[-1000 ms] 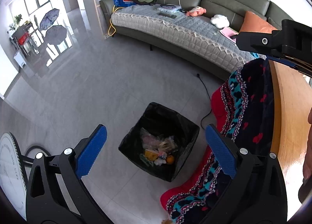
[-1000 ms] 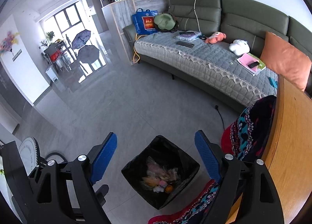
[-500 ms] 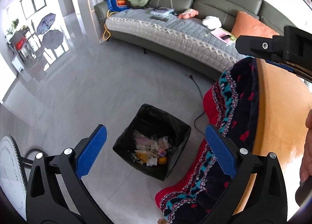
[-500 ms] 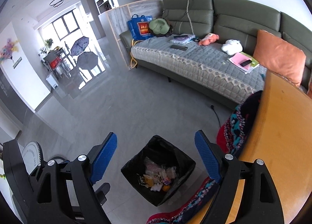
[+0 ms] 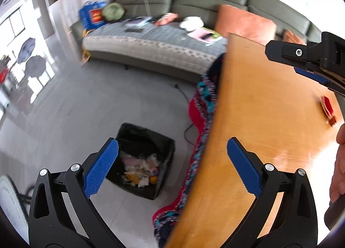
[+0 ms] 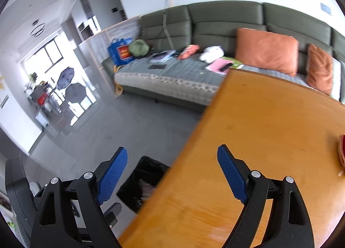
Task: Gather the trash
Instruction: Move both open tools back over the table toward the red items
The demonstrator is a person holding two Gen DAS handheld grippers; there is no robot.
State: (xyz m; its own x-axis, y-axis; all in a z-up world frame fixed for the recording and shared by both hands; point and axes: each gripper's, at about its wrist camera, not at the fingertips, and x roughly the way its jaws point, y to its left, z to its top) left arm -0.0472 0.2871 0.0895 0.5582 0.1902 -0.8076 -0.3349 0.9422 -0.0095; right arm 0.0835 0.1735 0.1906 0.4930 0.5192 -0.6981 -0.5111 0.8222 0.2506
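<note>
**Both grippers empty over table edge; bin below, one red item on table**

My left gripper [image 5: 172, 155] stands released, nothing between its blue pads. My right gripper [image 6: 172, 169] is opening, and nothing lies between its jaws either. In the left wrist view the right gripper [image 5: 310, 69] shows up ahead and to the right of my left one, seen from the side.

Surroundings: the edge of one wooden table [image 5: 269, 118] runs between the fingers of each gripper, so the right finger hangs over the tabletop and the left finger over grey floor [image 5: 86, 107]. One patterned red and teal blanket [image 5: 202, 105] hangs down the table's side, between the table and the bin. Ahead, one green sofa [image 6: 215, 23] crosses the room, carrying two orange cushions [image 6: 267, 50], one blue bag [image 6: 119, 50] and loose small objects I cannot identify through blur.

Task items: one black-lined trash bin [image 5: 142, 157] sits on the floor just ahead of my left gripper's left finger, open-topped and partly filled with mixed pale wrappers and something orange. From the right gripper the table edge hides half of it. One red flat item [image 5: 327, 107] lies on the tabletop far right of my left gripper, too blurred to identify.

One hand [image 5: 338, 161] shows at the left view's right margin.
</note>
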